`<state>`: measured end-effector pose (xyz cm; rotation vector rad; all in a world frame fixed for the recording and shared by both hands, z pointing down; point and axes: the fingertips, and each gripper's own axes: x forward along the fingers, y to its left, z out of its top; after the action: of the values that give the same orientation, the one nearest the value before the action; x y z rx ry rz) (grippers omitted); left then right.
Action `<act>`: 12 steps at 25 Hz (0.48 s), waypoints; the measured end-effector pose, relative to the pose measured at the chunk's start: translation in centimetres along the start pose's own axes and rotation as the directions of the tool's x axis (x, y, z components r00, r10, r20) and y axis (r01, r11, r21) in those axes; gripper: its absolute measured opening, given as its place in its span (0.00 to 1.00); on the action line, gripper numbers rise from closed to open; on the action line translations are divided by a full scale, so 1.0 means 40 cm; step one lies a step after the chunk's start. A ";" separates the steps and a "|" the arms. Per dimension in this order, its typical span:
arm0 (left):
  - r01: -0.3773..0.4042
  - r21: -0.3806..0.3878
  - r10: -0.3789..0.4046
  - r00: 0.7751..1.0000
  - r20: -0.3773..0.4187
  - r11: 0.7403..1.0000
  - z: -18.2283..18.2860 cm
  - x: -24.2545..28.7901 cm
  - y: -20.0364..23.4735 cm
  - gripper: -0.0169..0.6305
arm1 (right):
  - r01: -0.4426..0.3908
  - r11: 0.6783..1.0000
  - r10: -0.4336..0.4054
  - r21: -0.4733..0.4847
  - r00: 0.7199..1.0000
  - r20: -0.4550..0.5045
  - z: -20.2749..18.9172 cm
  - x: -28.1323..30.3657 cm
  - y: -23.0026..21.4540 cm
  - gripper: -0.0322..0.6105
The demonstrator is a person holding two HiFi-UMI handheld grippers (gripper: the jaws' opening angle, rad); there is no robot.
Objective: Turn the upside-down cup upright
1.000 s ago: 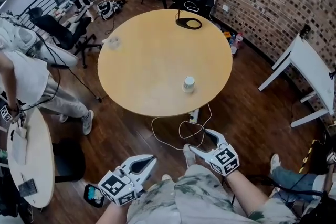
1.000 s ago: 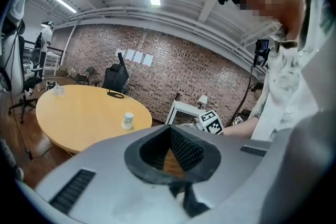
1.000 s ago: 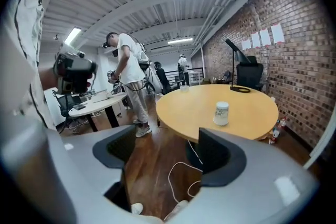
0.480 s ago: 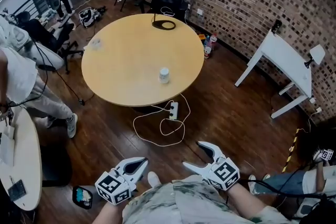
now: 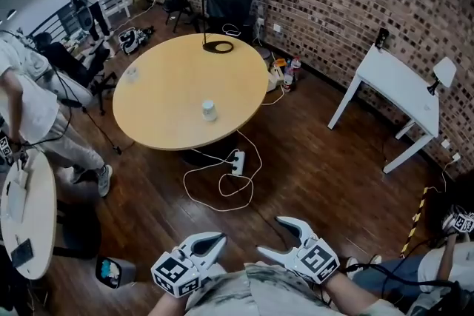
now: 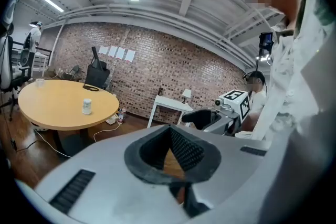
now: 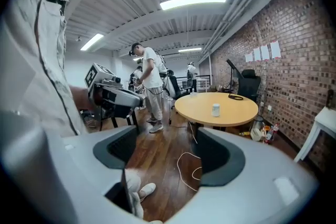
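Clearly empty right gripper (image 5: 269,235), jaws half-apart, closing.

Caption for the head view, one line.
White cup sits on the round table, far from the shut left tool and the right tool, whose empty jaws are closing.

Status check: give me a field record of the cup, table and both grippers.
cup: small white cup on the round light-wood table, toward its near edge; which way up too small to tell
left gripper: low by the person's body, jaws together, empty
right gripper: beside it, jaws apart but closing, nothing between them
reach: both grippers far short of the table
floor: white power strip below the table's edge
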<state>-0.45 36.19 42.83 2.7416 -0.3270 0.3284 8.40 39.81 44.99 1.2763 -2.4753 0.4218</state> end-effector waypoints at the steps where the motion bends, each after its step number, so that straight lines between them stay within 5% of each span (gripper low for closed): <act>1: 0.003 0.003 -0.003 1.000 -0.003 1.000 -0.006 0.013 -0.035 0.04 | -0.010 1.000 0.010 -0.001 1.000 0.005 -0.003 -0.023 0.003 0.61; 12: 0.018 0.015 -0.018 0.999 -0.032 1.000 -0.032 0.057 -0.228 0.04 | -0.071 0.997 0.069 0.036 0.996 0.052 -0.029 -0.167 0.056 0.60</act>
<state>3.90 44.53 41.67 2.7498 -0.2921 0.3712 10.36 46.38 43.03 1.2318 -2.5726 0.4615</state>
